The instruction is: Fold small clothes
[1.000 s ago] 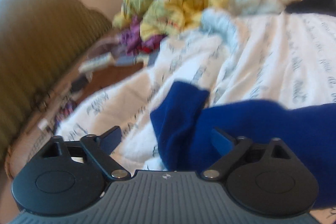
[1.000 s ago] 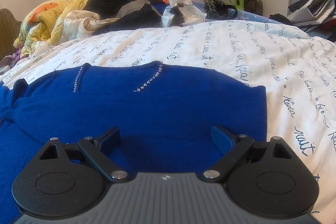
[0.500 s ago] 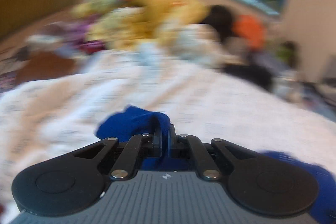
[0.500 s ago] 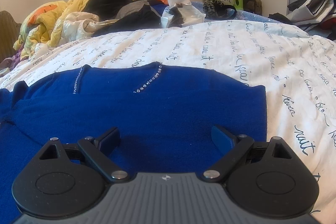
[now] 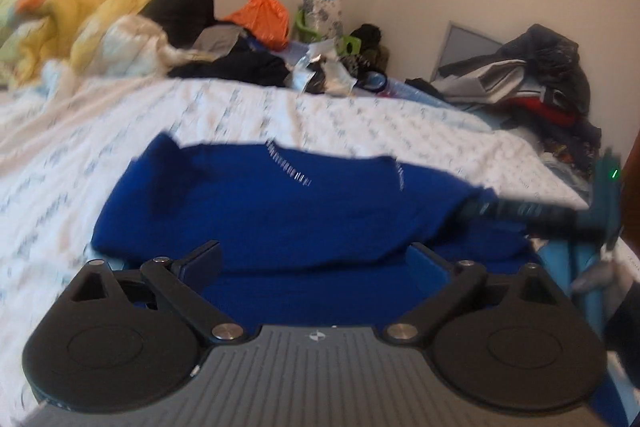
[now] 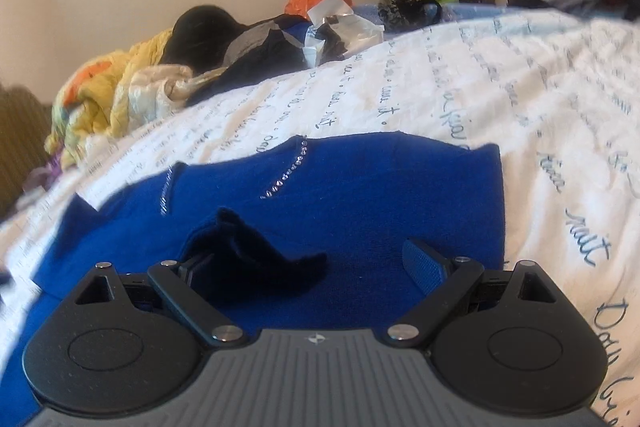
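A royal blue sweater [image 5: 280,203] with a line of small rhinestones lies on the white bedspread [image 5: 200,123] with blue script. Its left part is folded over the body. My left gripper [image 5: 314,257] is open and empty just above the sweater's near edge. My right gripper [image 6: 316,263] is open over the sweater [image 6: 360,195]; a raised flap of blue fabric [image 6: 256,251] stands up between its fingers, against the left finger. The right gripper also shows in the left wrist view [image 5: 532,213], reaching in low from the right onto the sweater's right edge.
A yellow and orange quilt [image 5: 72,23] is heaped at the far left of the bed. Dark clothes, an orange bag [image 5: 260,15] and plastic wrap lie along the far edge. A pile of clothes [image 5: 532,83] sits at the right. A lotus picture hangs on the wall.
My left gripper shut on the sweater's left sleeve, carried it rightward over the body, and now stands open with the sleeve laid down. My right gripper tilted, and a fabric flap now stands between its fingers.
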`<action>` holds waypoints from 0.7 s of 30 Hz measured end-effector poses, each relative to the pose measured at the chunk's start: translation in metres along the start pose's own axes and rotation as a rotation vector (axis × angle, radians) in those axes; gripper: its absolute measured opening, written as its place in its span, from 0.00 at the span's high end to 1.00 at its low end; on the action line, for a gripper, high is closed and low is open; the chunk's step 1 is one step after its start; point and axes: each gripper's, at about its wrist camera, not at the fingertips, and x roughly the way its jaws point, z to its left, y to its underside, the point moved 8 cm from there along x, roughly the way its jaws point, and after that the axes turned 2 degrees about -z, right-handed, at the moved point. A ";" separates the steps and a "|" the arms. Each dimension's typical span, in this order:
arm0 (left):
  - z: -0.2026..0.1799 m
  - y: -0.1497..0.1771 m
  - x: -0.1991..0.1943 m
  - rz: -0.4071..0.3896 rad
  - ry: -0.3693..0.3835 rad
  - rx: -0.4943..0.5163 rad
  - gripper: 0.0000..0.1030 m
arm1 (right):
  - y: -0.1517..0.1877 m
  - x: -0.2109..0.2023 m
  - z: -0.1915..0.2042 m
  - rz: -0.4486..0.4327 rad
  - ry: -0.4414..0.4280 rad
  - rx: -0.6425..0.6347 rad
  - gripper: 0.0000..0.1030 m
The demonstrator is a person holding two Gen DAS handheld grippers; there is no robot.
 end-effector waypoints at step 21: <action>0.026 0.036 0.001 0.082 -0.077 -0.022 0.00 | -0.012 0.018 0.012 0.258 -0.006 0.218 0.94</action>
